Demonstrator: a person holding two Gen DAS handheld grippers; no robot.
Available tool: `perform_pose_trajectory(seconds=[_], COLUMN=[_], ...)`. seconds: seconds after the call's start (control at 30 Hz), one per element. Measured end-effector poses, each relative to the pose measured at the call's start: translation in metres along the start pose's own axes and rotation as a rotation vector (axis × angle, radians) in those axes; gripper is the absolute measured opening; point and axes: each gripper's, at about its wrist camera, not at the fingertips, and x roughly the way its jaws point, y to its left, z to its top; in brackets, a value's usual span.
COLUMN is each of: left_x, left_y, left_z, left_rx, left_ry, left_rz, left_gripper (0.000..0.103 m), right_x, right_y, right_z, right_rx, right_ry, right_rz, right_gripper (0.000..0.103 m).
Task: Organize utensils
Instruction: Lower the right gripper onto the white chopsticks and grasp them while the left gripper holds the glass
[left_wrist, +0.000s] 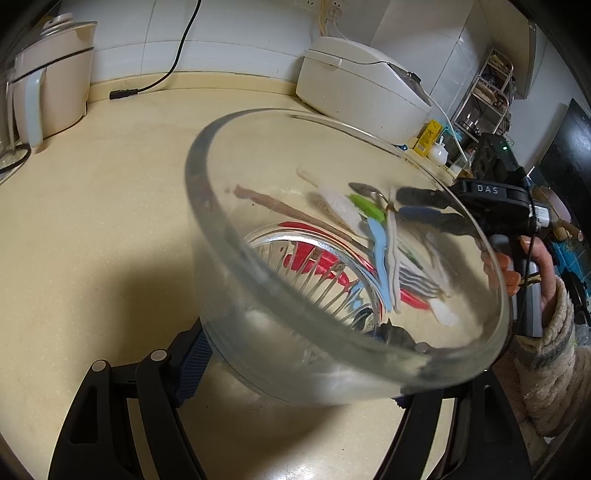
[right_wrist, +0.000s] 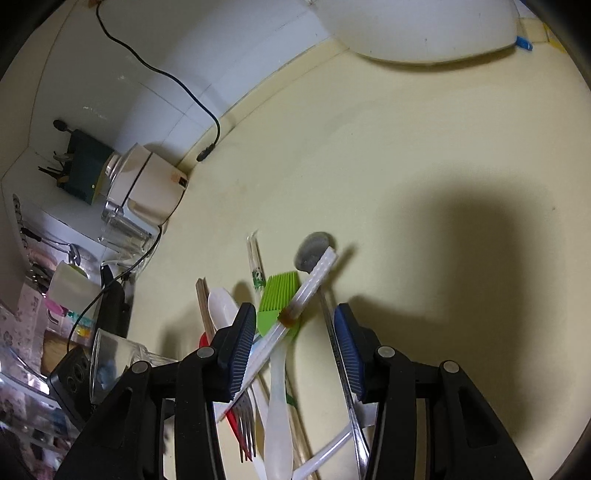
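The left claw (left_wrist: 295, 369) grips a clear glass bowl (left_wrist: 229, 236), tilted and filling the centre and lower right of the left wrist view; one blue-padded finger (left_wrist: 192, 365) presses on its outer wall at lower centre.

Seen through the glass, the pile of utensils lies on the cream table (left_wrist: 110, 221). In the right wrist view the pile sits at lower centre — a green silicone brush (right_wrist: 277, 299), a translucent white plastic spoon (right_wrist: 277, 413), a steel fork (right_wrist: 245, 424), a long steel spoon (right_wrist: 314, 251) with its bowl toward the middle of the frame, and wooden chopsticks (right_wrist: 203, 306).

The right claw (right_wrist: 295, 350) stands open over this pile, its blue pads either side of the brush handle — not pressing on anything. A white rice cooker (left_wrist: 362, 85) stands at upper right of the left view.
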Motion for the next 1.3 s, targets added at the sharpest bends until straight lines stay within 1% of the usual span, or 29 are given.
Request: perform_pose_trajectory(seconds=[0.17,0.2,0.27,0.3,0.37,0.43,0.5,0.57,0.6,0.67,0.83,0.97,1.07,1.23,1.3], left_x=[0.0,0.0,0.001,0.0,0.0,0.0,0.0,0.0,0.0,0.001,0.0,0.0,0.0,0.0,0.0], left_y=[0.0,-0.001,-0.001,-0.001,0.001,0.001,0.0,0.0,0.0,-0.001,-0.001,0.0,0.0,0.0,0.0], left_z=[0.0,0.0,0.0,0.0,0.0,0.0,0.0,0.0,0.0,0.0,0.0,0.0,0.0,-0.001,0.0], left_rx=[0.002,0.004,0.005,0.004,-0.001,-0.003,0.001,0.004,0.005,0.006,0.0,-0.002,-0.002,-0.002,-0.002], left_ry=[0.0,0.001,0.001,0.001,-0.001,-0.001,0.0,0.001,0.001,0.002,0.0,0.0,0.0,0.0,0.0], left_rz=[0.003,0.005,0.006,0.004,-0.002,-0.004,0.0,0.004,0.005,0.007,0.0,-0.001,-0.002,-0.002,-0.002], left_gripper=[0.08,0.08,0.08,0.08,0.08,0.08,0.08,0.08,0.08,0.08,0.08,0.08,0.08,0.08,0.08], right_x=[0.004,0.004,-0.002,-0.008,-0.018,-0.023,-0.02,-0.011,-0.005,0.004,0.01,0.013,0.015,0.017,0.017], right_y=[-0.003,-0.003,0.0,0.0,0.003,0.008,0.014,0.014,0.014,0.012,0.009,0.006,0.009,0.012,0.014], right_z=[0.002,0.002,0.002,0.003,0.004,0.003,0.001,-0.003,-0.003,-0.005,-0.001,0.003,0.001,-0.002,-0.002], right_rx=[0.017,0.014,0.006,0.002,0.005,0.005,-0.003,0.004,0.008,0.016,0.015,0.023,0.006,-0.007,-0.012], right_ry=[-0.022,-0.027,-0.057,-0.074,-0.09,-0.085,-0.061,-0.018,-0.002,0.024,-0.014,-0.043,-0.038,-0.023,-0.023], right_rz=[0.025,0.018,-0.023,-0.025,0.019,0.062,0.069,0.027,0.009,0.001,0.02,0.043,0.036,0.042,0.027], right_gripper=[0.045,0.045,0.045,0.045,0.045,0.045,0.045,0.045,0.042,0.041,0.039,0.034,0.028,0.027,0.025])
